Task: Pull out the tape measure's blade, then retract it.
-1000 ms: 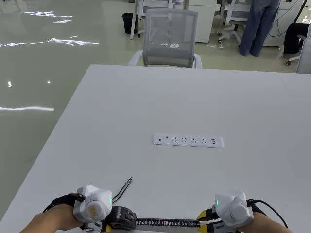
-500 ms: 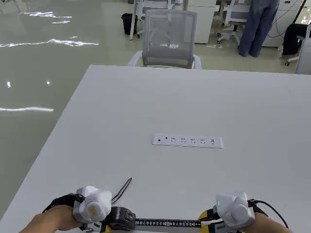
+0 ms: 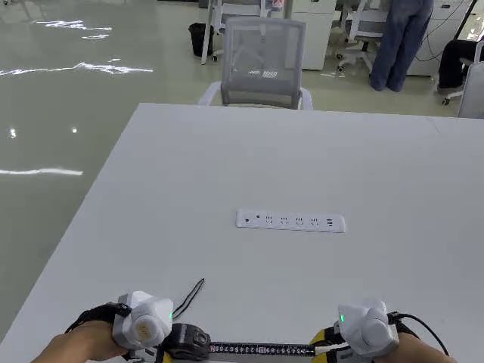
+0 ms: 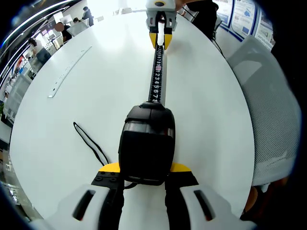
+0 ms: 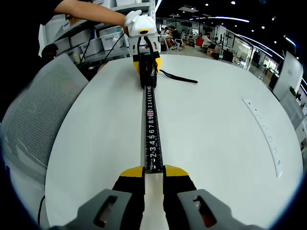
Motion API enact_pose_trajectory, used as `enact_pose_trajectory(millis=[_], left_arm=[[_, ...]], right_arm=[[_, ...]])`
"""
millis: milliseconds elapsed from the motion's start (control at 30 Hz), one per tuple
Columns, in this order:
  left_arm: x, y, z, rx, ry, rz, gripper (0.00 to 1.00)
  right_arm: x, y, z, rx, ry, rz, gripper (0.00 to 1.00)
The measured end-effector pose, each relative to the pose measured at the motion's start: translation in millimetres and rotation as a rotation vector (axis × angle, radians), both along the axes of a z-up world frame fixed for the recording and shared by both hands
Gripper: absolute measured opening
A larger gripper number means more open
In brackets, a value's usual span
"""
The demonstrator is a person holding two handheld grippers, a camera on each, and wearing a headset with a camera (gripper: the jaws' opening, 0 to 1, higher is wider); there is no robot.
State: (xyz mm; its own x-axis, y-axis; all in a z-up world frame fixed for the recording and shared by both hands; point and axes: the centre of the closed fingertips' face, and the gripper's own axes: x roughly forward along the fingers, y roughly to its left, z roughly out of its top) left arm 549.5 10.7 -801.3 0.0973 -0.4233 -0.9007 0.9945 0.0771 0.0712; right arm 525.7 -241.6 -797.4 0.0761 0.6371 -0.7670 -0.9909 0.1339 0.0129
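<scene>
Surface: white bench, matte. A white power strip lies mid-bench, parallel to the near edge.

Room: glossy pale floor with light reflections. A grey mesh chair stands at the far edge, and a person stands beyond the far right corner.

Tape measure: black case at the near edge, left of centre. A thin black strap trails from it across the bench.

Blade: drawn out flat, scale up. Its long axis runs along the near edge, pointing right from the case.

Left gripper: fingers clamped on the case's sides.

Right gripper: fingers pinched together on the blade's free end.
</scene>
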Motion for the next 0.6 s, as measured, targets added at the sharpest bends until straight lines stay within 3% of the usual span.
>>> enact_pose_trajectory(millis=[600], left_arm=[[0.0, -0.5, 0.5, -0.001, -0.001, 0.000, 0.28]], right_arm=[[-1.1, -6.6, 0.4, -0.003, -0.002, -0.005, 0.12]])
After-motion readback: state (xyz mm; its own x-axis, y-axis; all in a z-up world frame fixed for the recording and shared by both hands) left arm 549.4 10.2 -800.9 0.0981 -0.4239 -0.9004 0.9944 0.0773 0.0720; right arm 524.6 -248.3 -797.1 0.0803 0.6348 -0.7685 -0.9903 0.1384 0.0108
